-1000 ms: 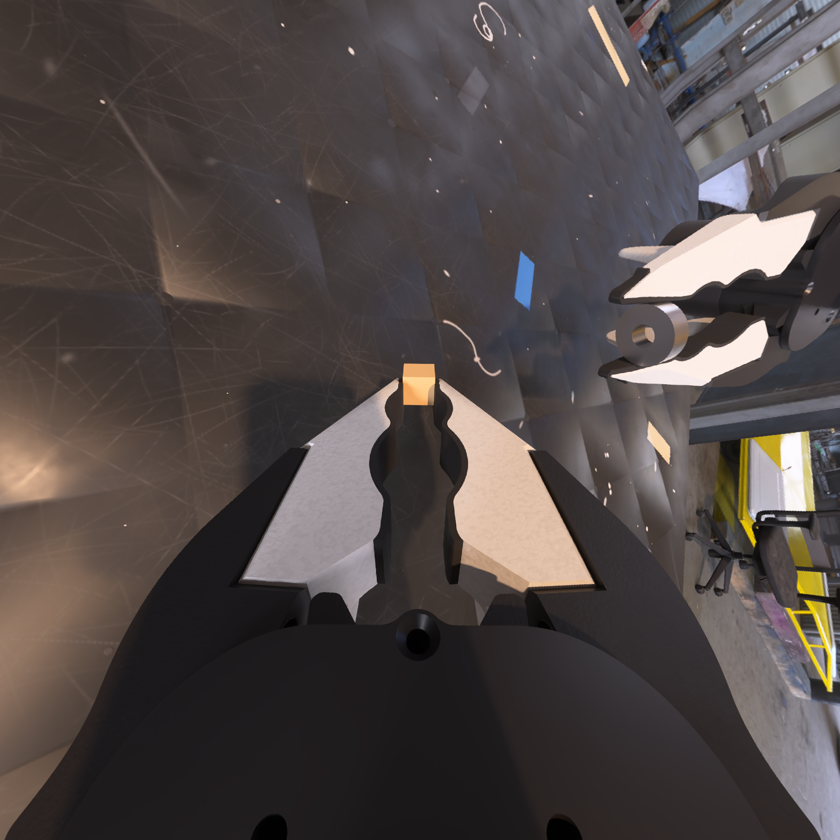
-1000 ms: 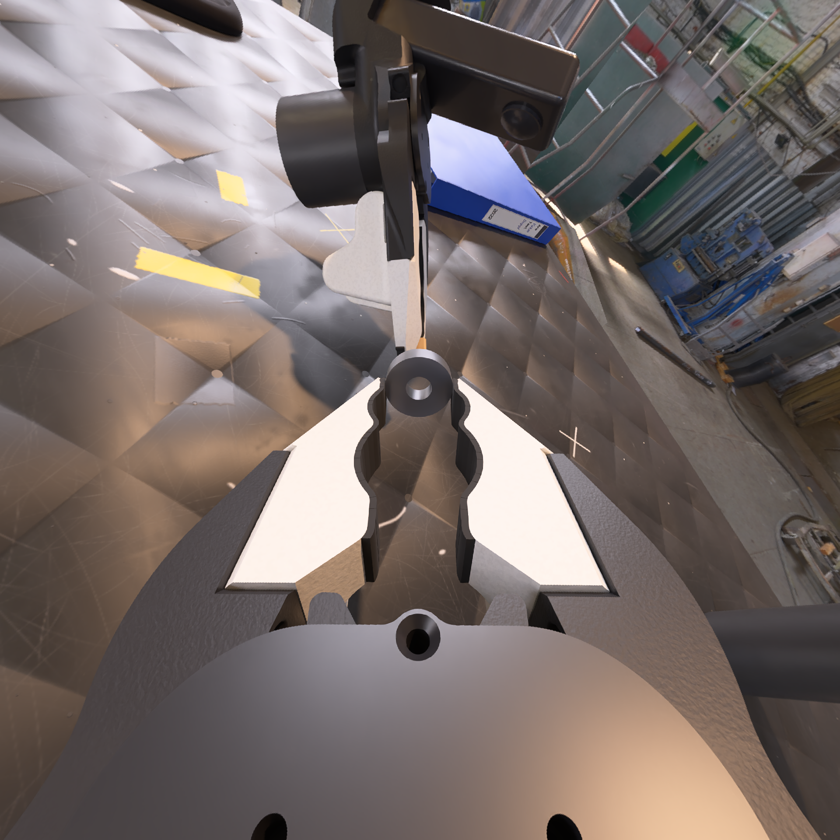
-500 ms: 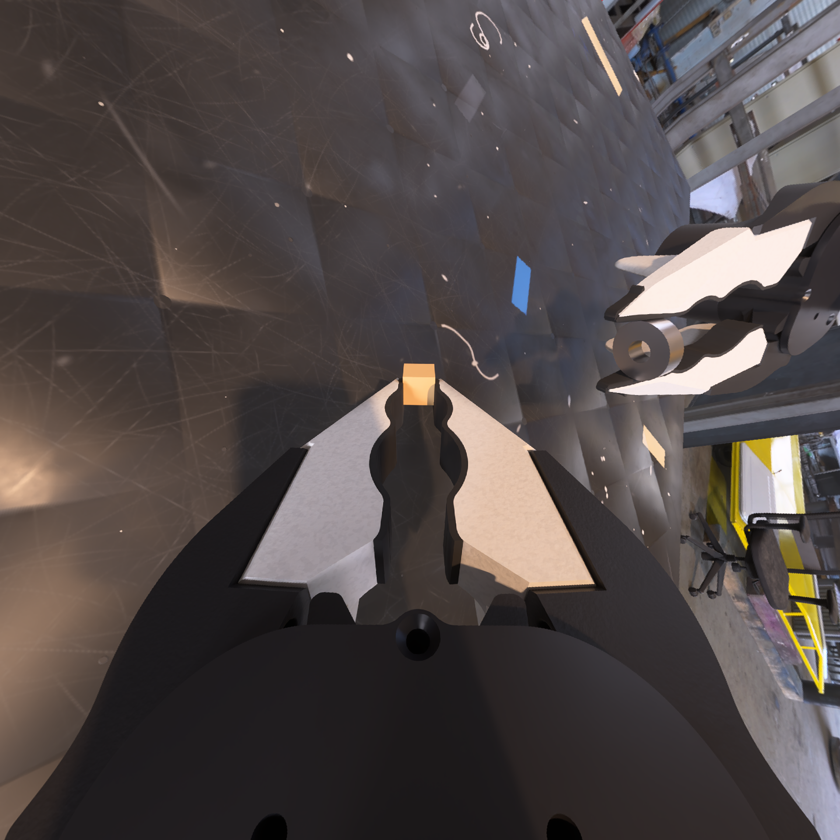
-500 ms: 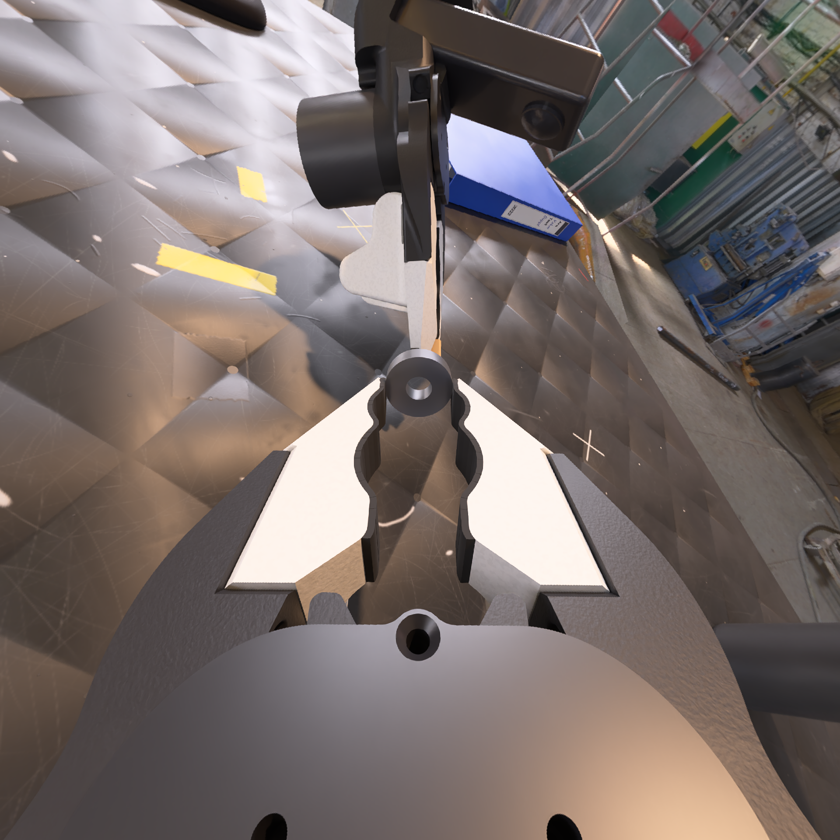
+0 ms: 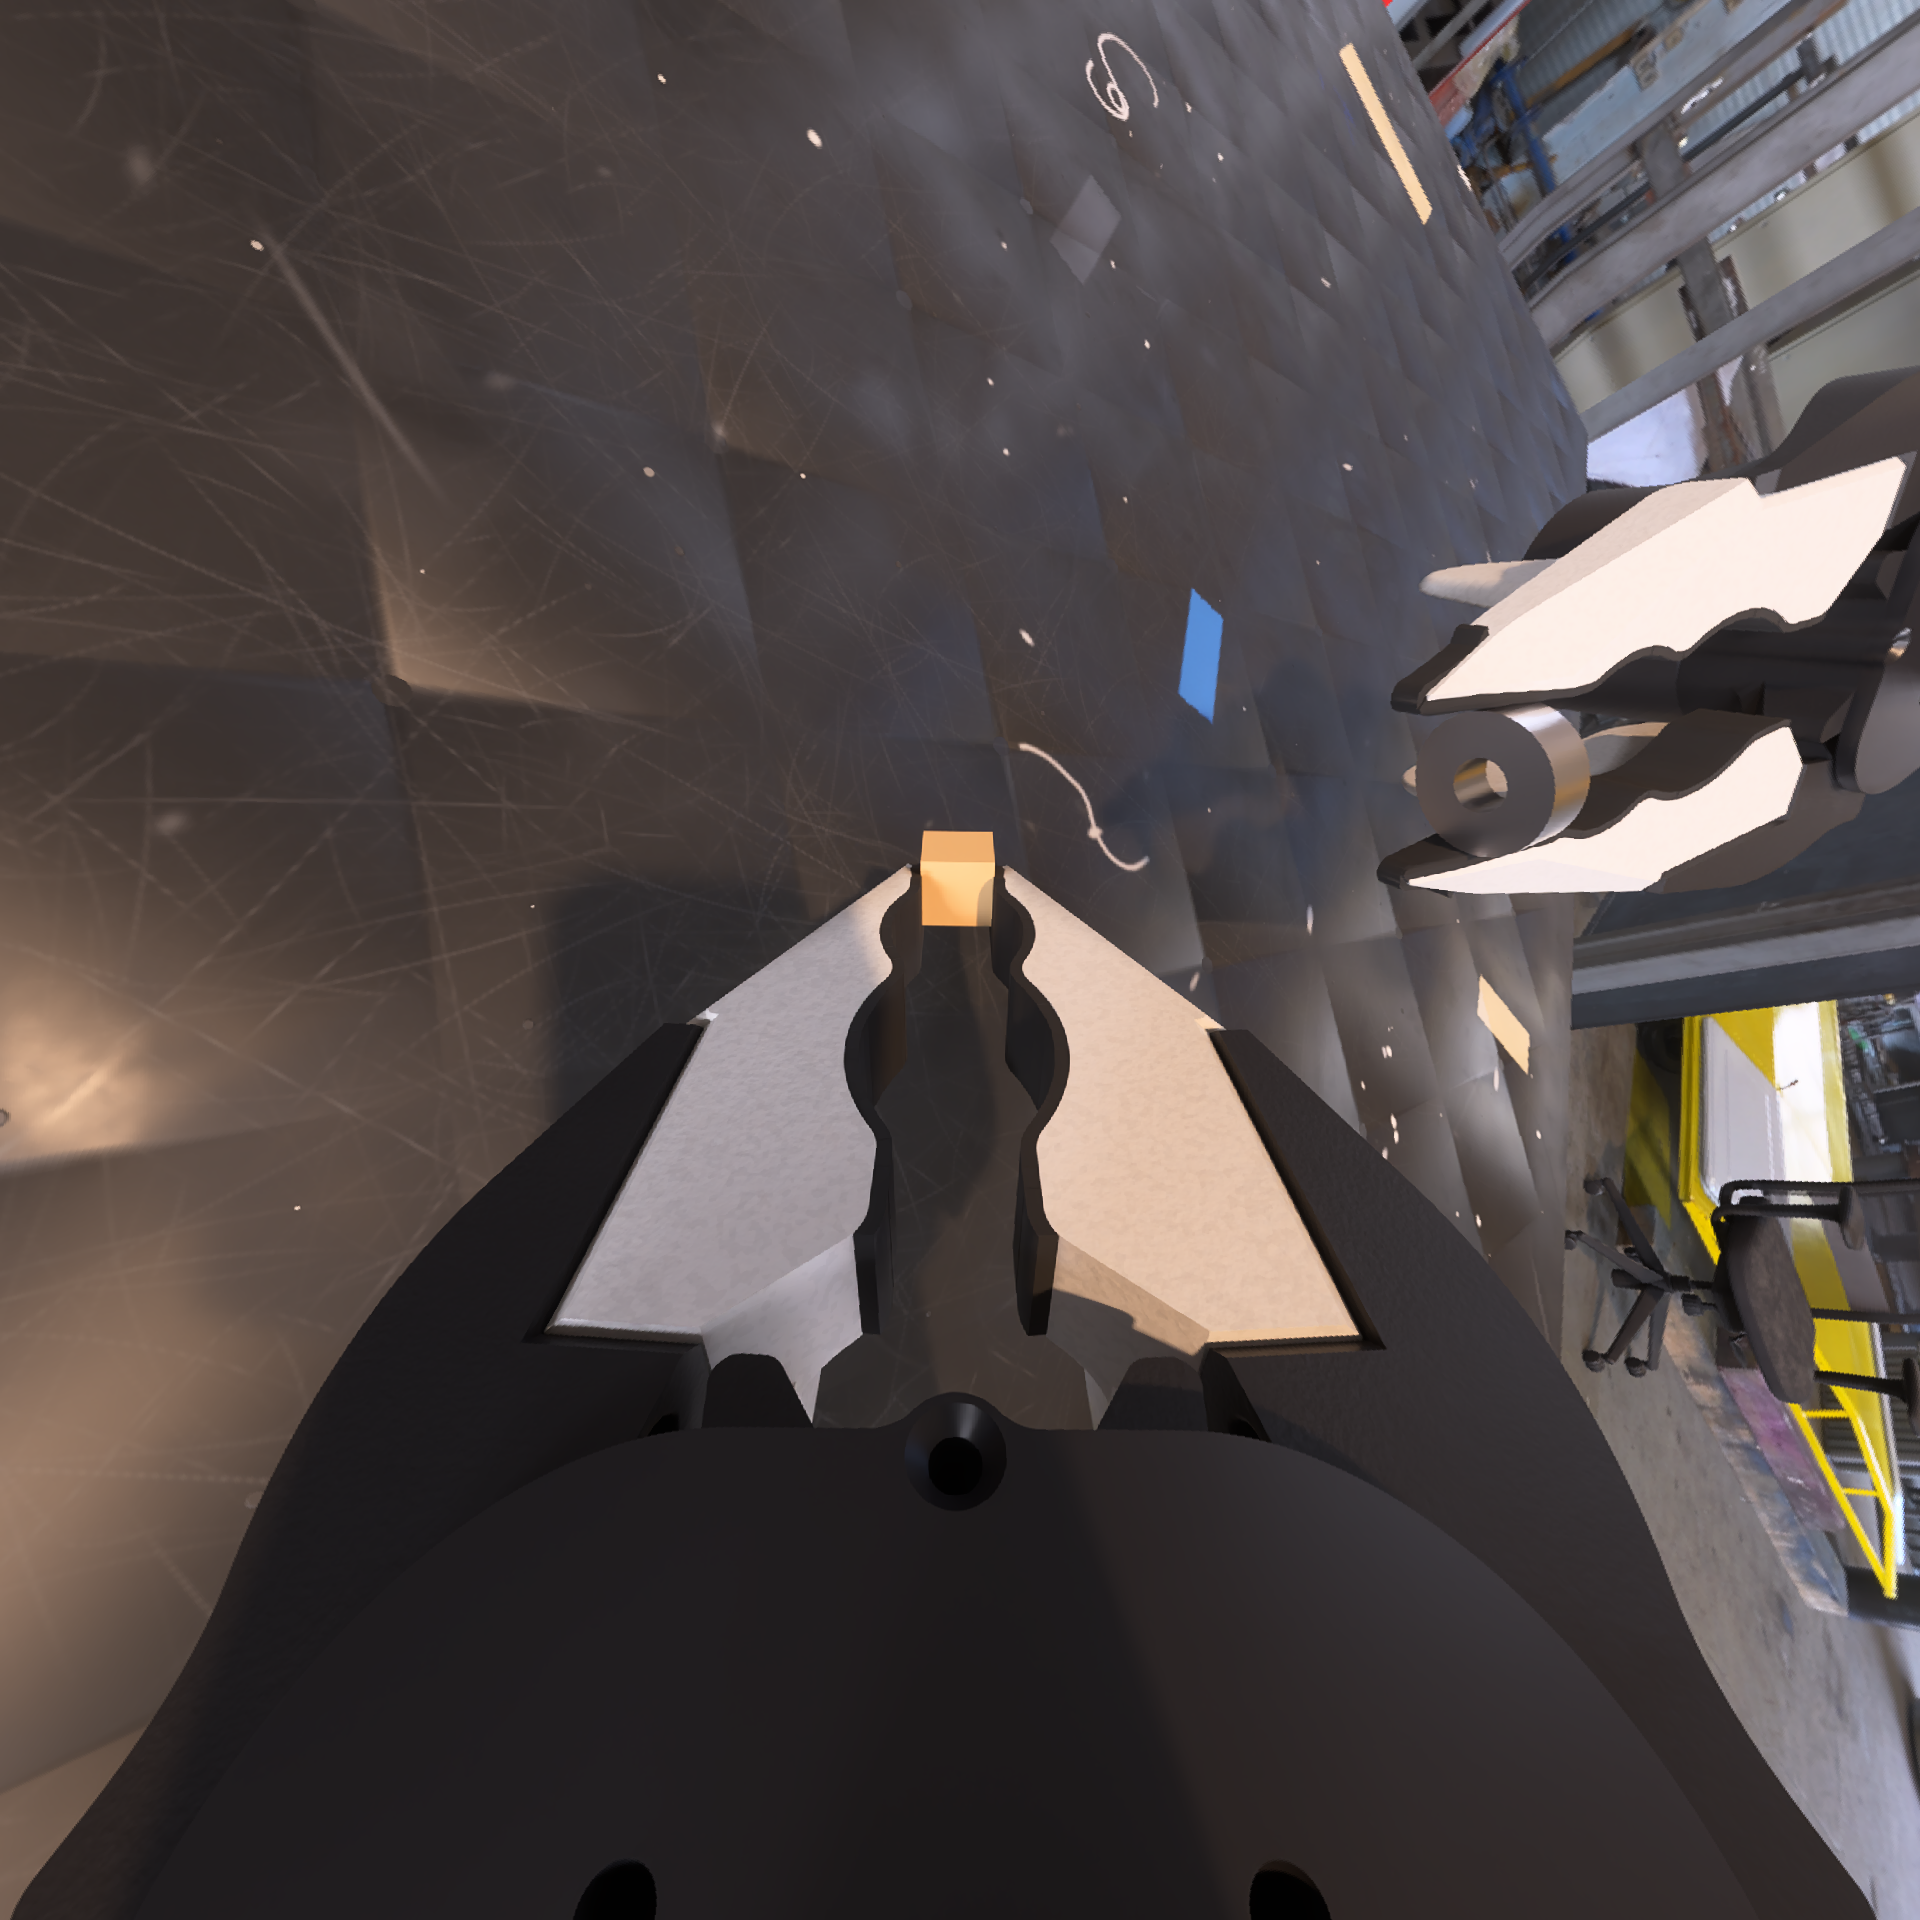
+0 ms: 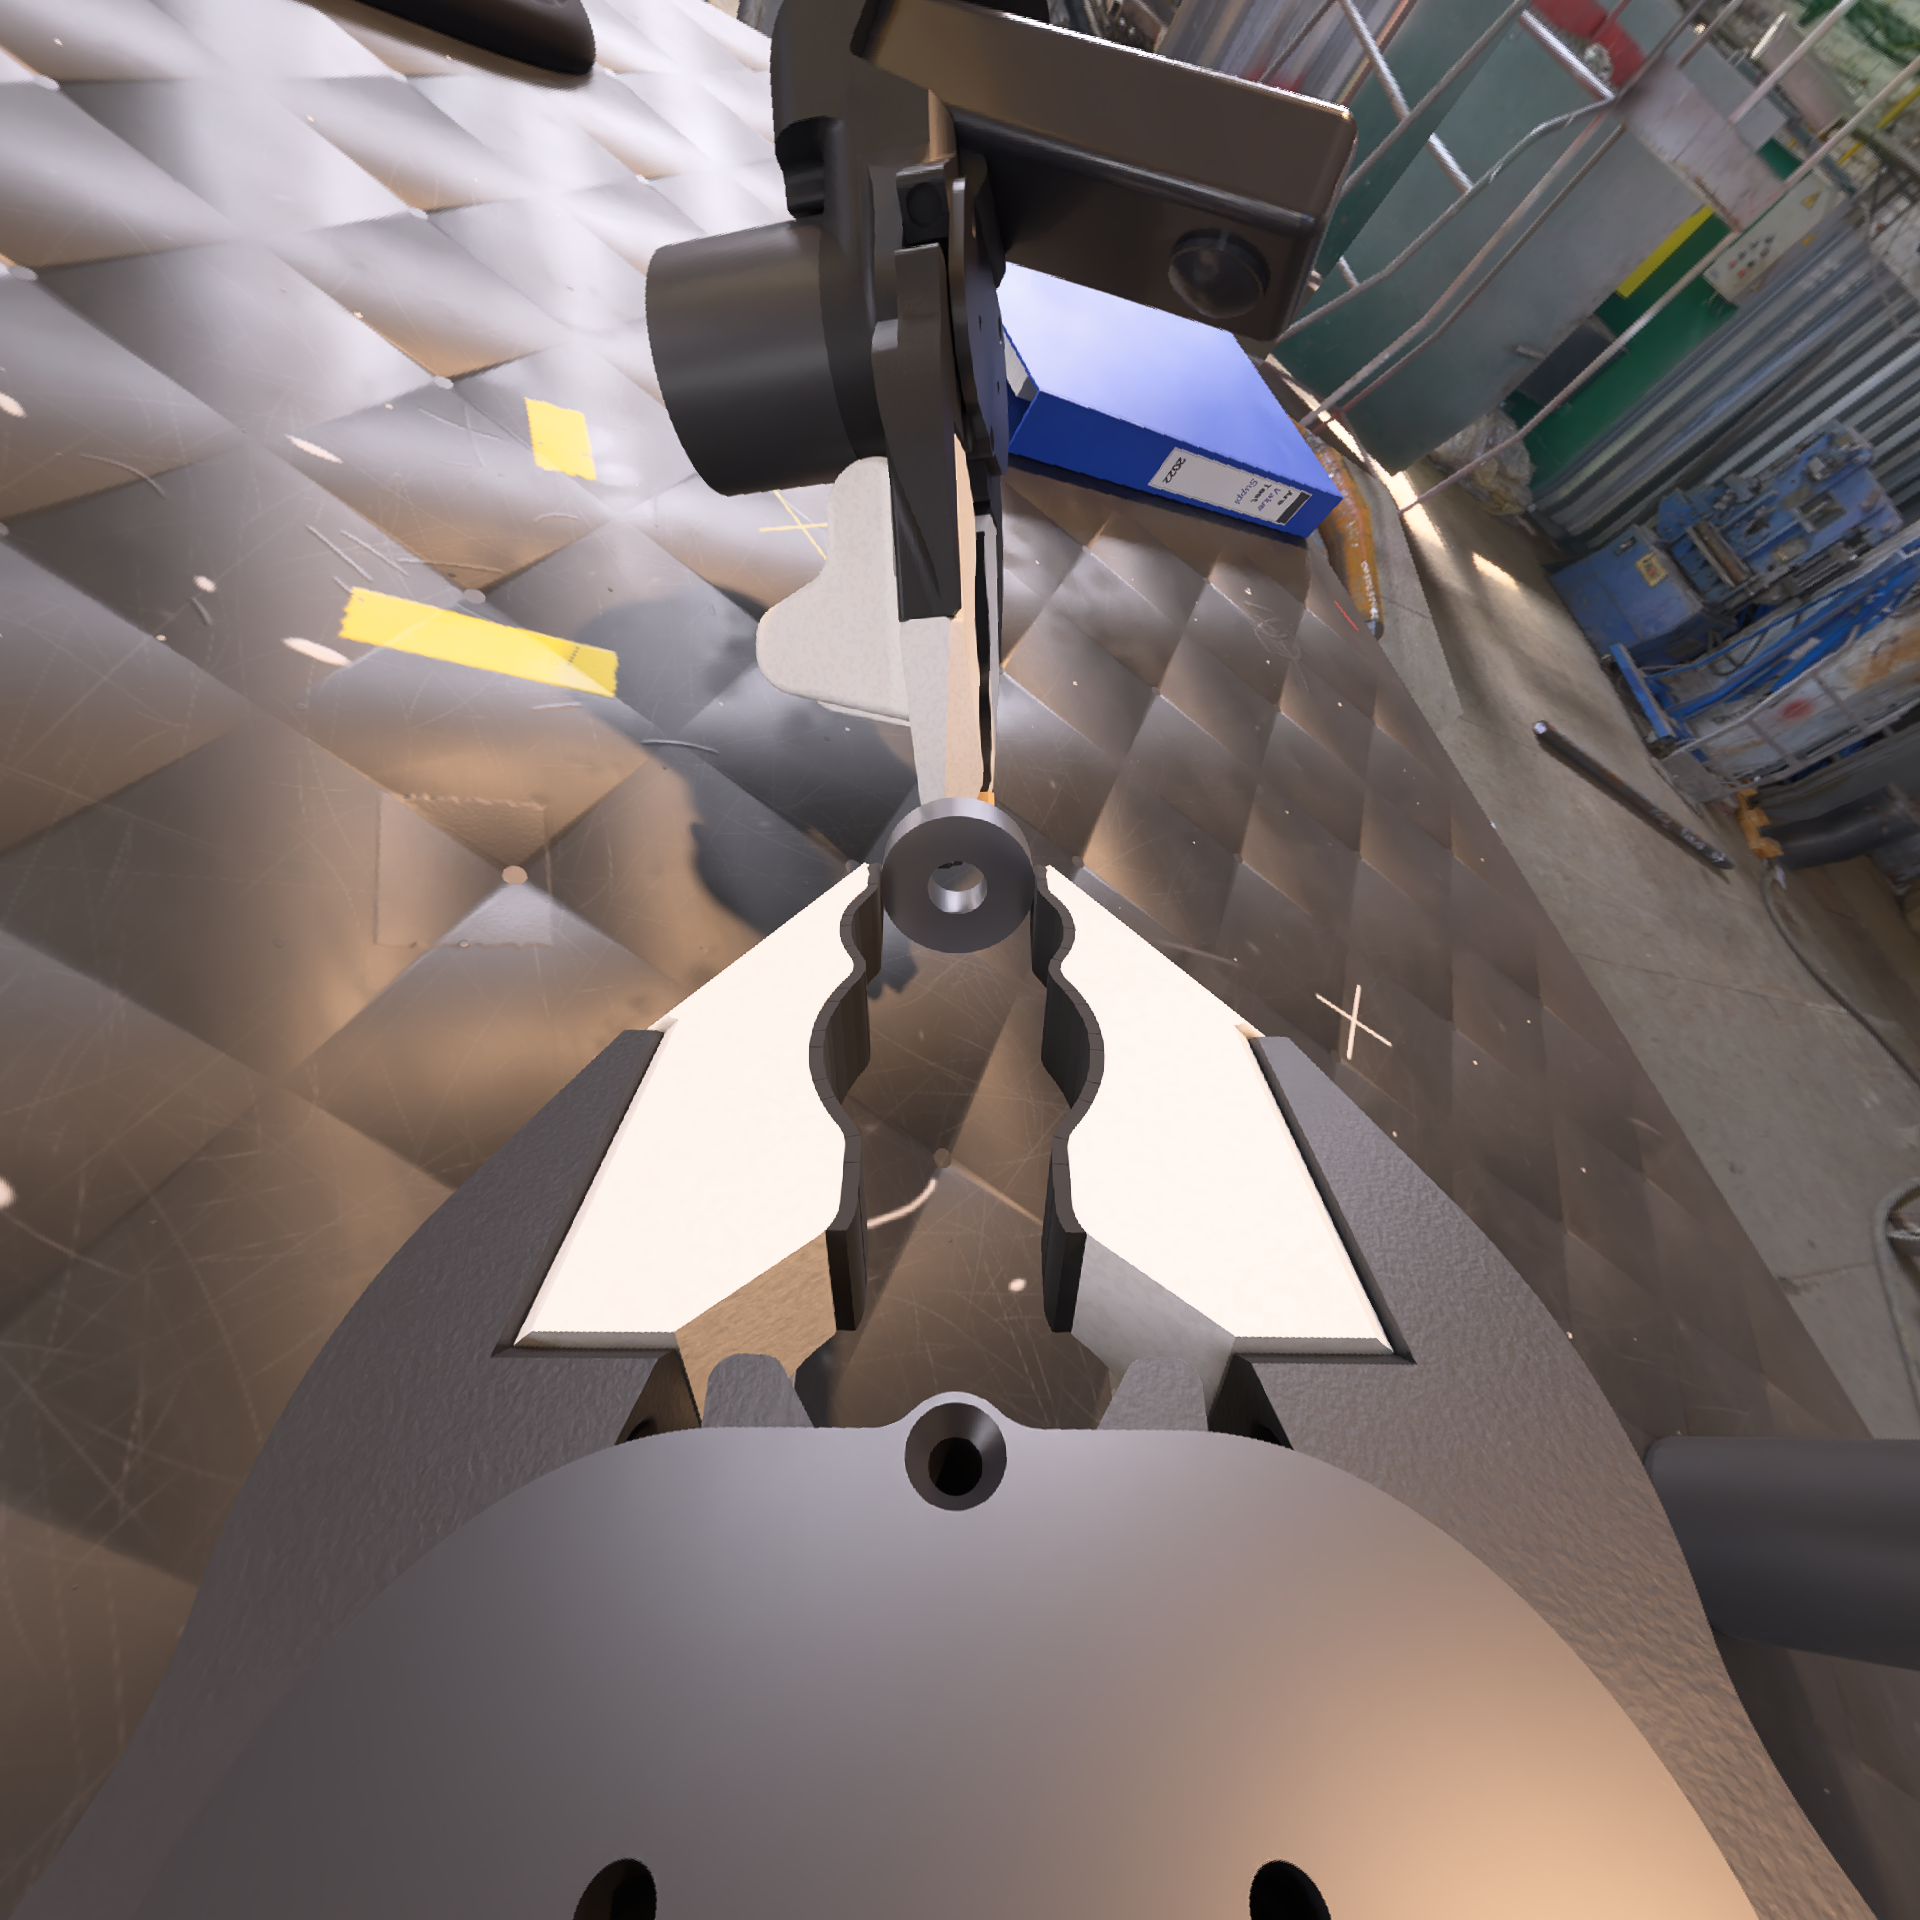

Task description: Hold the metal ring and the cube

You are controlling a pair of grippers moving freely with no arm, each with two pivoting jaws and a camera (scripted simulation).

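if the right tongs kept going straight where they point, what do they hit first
Probably the left tongs: their tips sit just beyond the ring that the right tongs hold, though the gap's depth is unclear.

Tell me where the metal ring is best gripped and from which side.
Grip the metal ring across its curved outer wall, coming side-on, hole axis left clear. The right tool holds it that way: its notched fingertips cradle the round wall, which flat faces would not allow.
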